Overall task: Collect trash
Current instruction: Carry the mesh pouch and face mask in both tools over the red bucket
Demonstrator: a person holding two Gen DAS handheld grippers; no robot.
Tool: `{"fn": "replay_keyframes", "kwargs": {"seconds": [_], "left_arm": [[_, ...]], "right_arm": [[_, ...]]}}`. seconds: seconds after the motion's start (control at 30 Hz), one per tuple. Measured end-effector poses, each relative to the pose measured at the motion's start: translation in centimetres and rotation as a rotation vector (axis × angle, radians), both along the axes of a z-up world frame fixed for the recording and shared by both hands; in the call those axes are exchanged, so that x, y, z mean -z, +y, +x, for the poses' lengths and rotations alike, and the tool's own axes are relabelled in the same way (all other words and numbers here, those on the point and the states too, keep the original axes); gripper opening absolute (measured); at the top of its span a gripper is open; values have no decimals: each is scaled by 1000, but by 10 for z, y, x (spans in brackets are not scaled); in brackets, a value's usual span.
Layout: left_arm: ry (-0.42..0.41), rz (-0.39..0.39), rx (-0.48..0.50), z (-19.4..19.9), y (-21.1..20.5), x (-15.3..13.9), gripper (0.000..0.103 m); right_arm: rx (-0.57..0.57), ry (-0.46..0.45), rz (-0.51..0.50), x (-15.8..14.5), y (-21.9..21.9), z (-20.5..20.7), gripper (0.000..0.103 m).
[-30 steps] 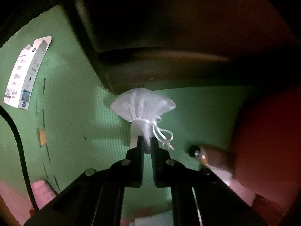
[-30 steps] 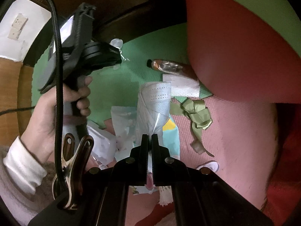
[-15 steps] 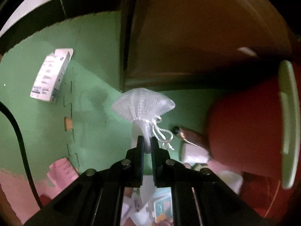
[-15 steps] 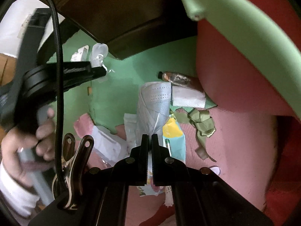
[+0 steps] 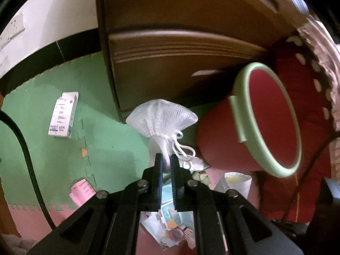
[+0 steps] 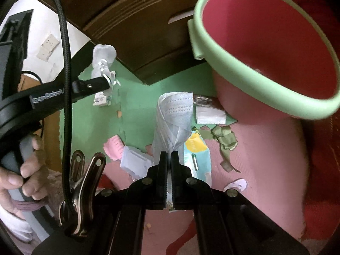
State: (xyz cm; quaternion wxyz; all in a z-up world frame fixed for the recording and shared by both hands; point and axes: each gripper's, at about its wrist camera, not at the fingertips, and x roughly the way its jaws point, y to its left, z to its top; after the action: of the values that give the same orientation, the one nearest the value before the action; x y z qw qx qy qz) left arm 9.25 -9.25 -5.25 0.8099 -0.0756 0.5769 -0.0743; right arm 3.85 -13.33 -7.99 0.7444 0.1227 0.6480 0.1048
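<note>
Above the littered foam mat, the left gripper (image 5: 165,159) is clamped on the neck of a white mesh pouch (image 5: 161,116), and the right gripper (image 6: 169,156) pinches a crumpled face mask (image 6: 174,114) — both left of the red bin (image 6: 265,42). Both look light, soft and floppy — best held by the bunched part.

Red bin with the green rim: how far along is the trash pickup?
The red bin with the green rim shows only bare wall; nothing visibly dropped in. In hand: the left gripper is shut on a white mesh drawstring pouch, and the right gripper is shut on a pale blue face mask. Left on the floor: an olive ribbon, a pink paper and a white printed box.
</note>
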Motion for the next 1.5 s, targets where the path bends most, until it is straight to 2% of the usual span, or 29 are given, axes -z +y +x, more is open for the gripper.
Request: {"fn": "replay_keyframes", "kwargs": {"seconds": [0.13,0.47,0.87,1.5], "left_arm": [[-21,-13,17,-10,-7,-20,7],[-71,-19,60,-20,-20,-54,7],[-94,-2,122,-26,-46,-66,7],[-154,-6,192,-36,-68,-91,7]], "right_arm": [[17,-14,12,-14,-3,-6,4],[44,-116,58,-61,-18,-23,4],[87,-207,67,-86,-37,-30,4],[235,-307,74,-110,-88,-26,4]]}}
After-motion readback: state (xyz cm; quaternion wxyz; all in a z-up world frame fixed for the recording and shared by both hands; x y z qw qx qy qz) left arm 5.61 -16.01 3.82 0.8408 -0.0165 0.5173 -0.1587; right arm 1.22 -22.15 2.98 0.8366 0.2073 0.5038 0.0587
